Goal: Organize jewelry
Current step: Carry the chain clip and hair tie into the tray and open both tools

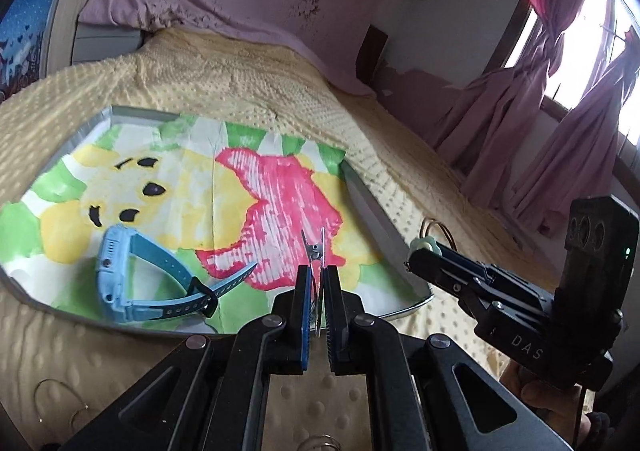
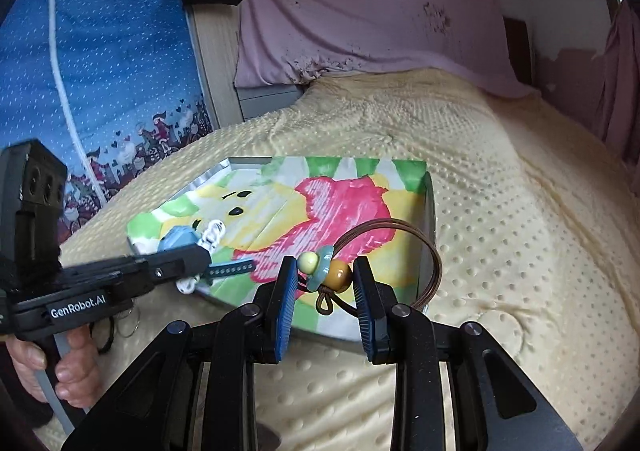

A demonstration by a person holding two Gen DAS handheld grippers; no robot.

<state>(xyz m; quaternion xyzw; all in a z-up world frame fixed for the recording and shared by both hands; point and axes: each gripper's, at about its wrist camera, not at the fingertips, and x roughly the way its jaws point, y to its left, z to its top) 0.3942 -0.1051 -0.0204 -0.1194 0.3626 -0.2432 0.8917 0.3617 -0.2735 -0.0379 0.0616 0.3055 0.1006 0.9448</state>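
Observation:
A metal tray [image 1: 372, 207] lined with a painted paper lies on the bed, and a light blue watch [image 1: 132, 275] rests in its near left part. My left gripper [image 1: 316, 271] is shut on a thin silver hair clip [image 1: 314, 251], held upright over the tray's near edge. In the right wrist view my right gripper [image 2: 326, 275] is shut on a brown cord bracelet [image 2: 420, 247] by its amber bead [image 2: 338, 277] and pale flower bead, above the tray's [image 2: 430, 211] near right corner. The left gripper [image 2: 196, 257] and its clip [image 2: 214, 231] show there too, in front of the watch [image 2: 178, 239].
A yellow dotted blanket [image 2: 500, 231] covers the bed all round the tray. Thin rings [image 2: 124, 321] lie on it near a person's hand [image 2: 72, 367]. A blue quilt [image 2: 100, 71] stands at the left, pink cloth hangs behind, and curtains [image 1: 560, 131] frame a window at the right.

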